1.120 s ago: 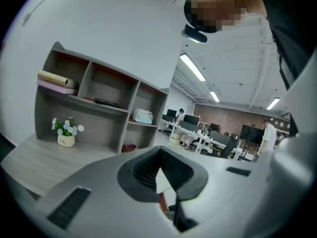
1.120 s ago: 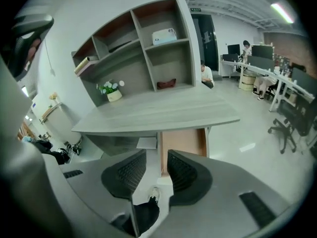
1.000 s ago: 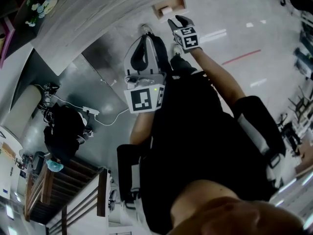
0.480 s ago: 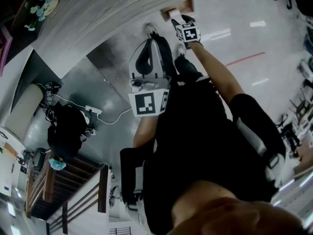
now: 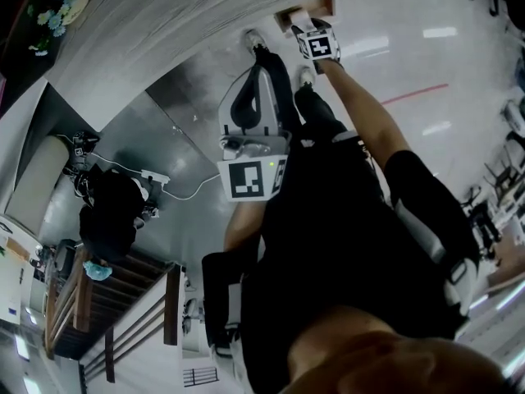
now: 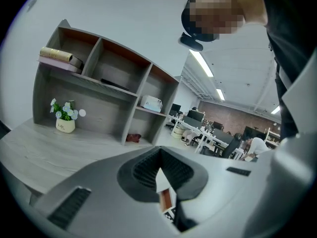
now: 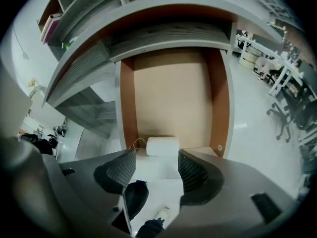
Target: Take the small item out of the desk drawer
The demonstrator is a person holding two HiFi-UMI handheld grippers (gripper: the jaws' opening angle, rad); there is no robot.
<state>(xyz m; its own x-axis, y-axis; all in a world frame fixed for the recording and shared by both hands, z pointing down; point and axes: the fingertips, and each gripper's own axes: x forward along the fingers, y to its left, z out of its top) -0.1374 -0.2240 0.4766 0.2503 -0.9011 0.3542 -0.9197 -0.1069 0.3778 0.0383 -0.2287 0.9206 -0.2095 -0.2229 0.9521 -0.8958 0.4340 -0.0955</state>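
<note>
Reaching toward the open desk drawer (image 7: 171, 90), the right gripper (image 7: 151, 163) has drawn closer, its jaws opening and empty, aligned on the small white item (image 7: 162, 146) lying in the drawer just ahead; the left gripper (image 6: 159, 171) idles, jaws together.

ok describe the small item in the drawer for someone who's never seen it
Under the grey wood-grain desk, find the open drawer with a tan floor and orange-brown walls. At its near end, just beyond the opening jaws of the right gripper, lies a small white rounded block trailing a thin cord: the only thing inside.
</note>
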